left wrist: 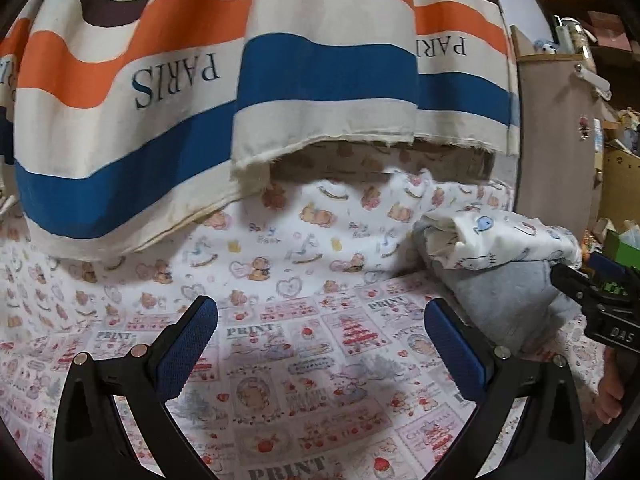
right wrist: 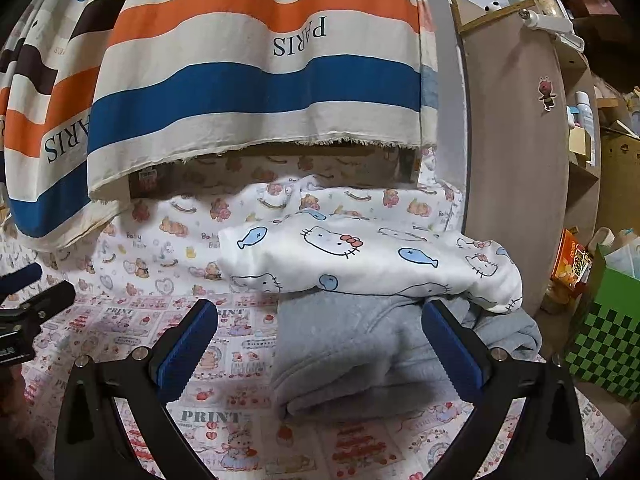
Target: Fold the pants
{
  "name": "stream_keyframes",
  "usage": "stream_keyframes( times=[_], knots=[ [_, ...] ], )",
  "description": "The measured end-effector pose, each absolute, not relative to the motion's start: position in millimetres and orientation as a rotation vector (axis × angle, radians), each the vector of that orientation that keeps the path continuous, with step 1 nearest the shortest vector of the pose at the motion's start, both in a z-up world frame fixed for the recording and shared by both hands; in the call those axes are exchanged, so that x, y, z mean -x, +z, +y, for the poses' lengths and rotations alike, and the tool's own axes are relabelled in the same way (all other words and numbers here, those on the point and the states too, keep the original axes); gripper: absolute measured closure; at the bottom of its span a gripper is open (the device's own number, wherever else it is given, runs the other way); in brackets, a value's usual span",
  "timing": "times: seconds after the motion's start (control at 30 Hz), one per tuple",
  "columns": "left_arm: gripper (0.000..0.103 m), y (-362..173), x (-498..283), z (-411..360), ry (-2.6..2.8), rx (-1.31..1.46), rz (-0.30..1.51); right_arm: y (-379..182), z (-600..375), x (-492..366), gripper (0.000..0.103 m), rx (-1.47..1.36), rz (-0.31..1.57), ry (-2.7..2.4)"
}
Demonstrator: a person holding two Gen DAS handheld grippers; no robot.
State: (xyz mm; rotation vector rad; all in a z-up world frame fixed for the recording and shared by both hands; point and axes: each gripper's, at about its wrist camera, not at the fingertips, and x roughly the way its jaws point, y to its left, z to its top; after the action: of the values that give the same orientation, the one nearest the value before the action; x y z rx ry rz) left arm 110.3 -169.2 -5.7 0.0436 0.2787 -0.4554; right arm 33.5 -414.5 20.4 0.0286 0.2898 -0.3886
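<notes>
From the left wrist, the left tool point(left wrist: 320, 344) hangs with jaws spread and empty over the printed sheet point(left wrist: 304, 364), probably clear of finished work. At far right sits a stack: folded grey pants point(left wrist: 508, 292) under a folded cat-print garment point(left wrist: 512, 236). A striped curtain point(left wrist: 200, 80) hangs behind.

From the right wrist, the right tool point(right wrist: 320, 344) is also spread, holding nothing, aimed at the grey pants point(right wrist: 352, 348), which lie folded just ahead. The cat-print garment point(right wrist: 372, 264) rests on top. A wooden cabinet point(right wrist: 516, 168) and a green checked box point(right wrist: 608, 348) stand right.
</notes>
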Motion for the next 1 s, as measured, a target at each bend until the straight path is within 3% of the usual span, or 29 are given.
stream_keyframes(
  times=[1.0],
  knots=[
    [0.0,-7.2,-109.7,-170.5,-0.431,-0.067,0.272,22.0,-413.9,-34.4,0.0,-0.03,0.291,-0.401]
  ],
)
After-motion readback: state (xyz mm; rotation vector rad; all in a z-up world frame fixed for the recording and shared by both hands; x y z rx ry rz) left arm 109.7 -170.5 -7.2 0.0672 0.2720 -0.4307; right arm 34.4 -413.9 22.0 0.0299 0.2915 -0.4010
